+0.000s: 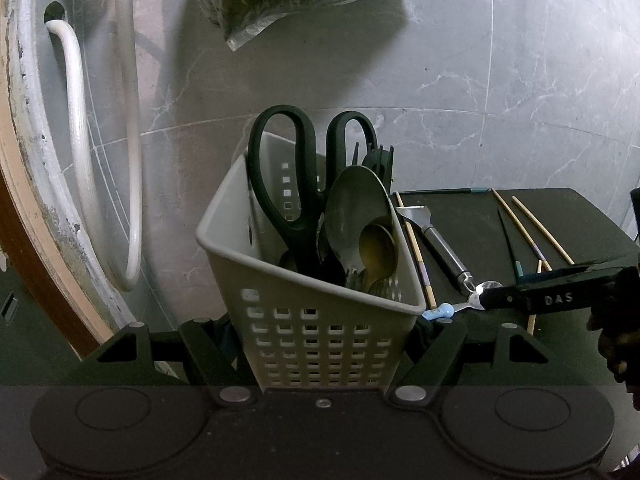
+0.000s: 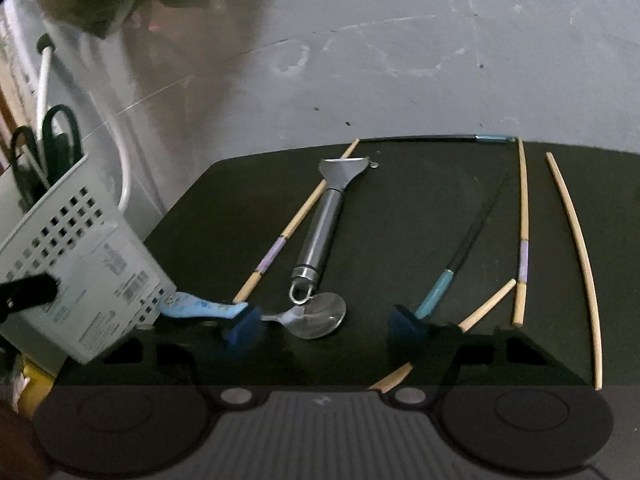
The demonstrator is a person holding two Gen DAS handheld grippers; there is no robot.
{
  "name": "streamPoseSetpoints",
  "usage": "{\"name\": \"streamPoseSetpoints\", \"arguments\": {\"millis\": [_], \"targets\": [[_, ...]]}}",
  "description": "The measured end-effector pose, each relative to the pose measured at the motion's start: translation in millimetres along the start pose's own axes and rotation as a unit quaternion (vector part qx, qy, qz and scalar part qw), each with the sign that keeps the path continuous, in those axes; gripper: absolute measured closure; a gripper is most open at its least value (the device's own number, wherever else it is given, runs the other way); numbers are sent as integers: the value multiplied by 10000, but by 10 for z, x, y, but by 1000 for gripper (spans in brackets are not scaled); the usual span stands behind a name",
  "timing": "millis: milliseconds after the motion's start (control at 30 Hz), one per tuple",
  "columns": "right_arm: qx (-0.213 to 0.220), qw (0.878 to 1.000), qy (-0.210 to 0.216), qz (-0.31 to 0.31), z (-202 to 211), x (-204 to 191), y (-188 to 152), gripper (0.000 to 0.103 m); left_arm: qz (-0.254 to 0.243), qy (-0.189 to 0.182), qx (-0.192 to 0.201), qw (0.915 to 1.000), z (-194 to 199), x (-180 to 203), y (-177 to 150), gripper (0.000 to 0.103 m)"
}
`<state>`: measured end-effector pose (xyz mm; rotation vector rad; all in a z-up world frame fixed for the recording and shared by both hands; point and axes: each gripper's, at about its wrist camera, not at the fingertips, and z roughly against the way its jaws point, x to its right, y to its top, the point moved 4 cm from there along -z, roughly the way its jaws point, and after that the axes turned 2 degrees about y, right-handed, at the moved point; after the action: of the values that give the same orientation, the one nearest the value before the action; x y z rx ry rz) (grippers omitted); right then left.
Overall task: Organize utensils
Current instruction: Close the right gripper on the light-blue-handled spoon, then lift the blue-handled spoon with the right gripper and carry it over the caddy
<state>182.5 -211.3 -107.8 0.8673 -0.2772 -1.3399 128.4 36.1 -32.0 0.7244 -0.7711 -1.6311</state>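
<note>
Spoon [image 2: 316,316] lies between the open right claw [image 2: 326,326] tips, seemingly untouched.

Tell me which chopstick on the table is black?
The black chopstick with the teal end, lying between the peeler and the purple-banded chopstick. The others nearby are pale bamboo.

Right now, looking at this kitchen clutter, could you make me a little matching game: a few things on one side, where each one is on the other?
Things:
1. scissors
2. peeler
3. blue-handled spoon
4. basket

Places:
A. lying on the dark mat, beside a purple-banded chopstick
B. held between the left gripper's fingers
C. standing handles-up inside the basket
D. between the right gripper's open fingers, on the mat

Pairs: 1-C, 2-A, 3-D, 4-B
</note>
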Motion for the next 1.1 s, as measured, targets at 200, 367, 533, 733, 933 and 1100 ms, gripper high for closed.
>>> {"name": "streamPoseSetpoints", "arguments": {"millis": [200, 367, 533, 733, 933, 1100], "targets": [[27, 9998, -174, -110, -67, 31, 3, 62, 13, 2, 4, 10000, -3, 4, 9, 27], [101, 9995, -273, -120, -73, 7, -11, 71, -10, 3, -5, 10000, -6, 5, 14, 27], [155, 9993, -334, 49, -73, -43, -38, 90, -1, 3, -2, 10000, -8, 3, 13, 27], [482, 9985, -267, -47, 68, -36, 36, 96, 0, 1, -1, 10000, -5, 3, 11, 27], [936, 9955, -151, -76, 381, -79, 263, 101, 9, -12, 7, 10000, -3, 0, 13, 27], [1281, 9913, -206, 230, 624, -200, 475, 101, 16, -16, 12, 10000, 1, 1, 9, 27]]}}
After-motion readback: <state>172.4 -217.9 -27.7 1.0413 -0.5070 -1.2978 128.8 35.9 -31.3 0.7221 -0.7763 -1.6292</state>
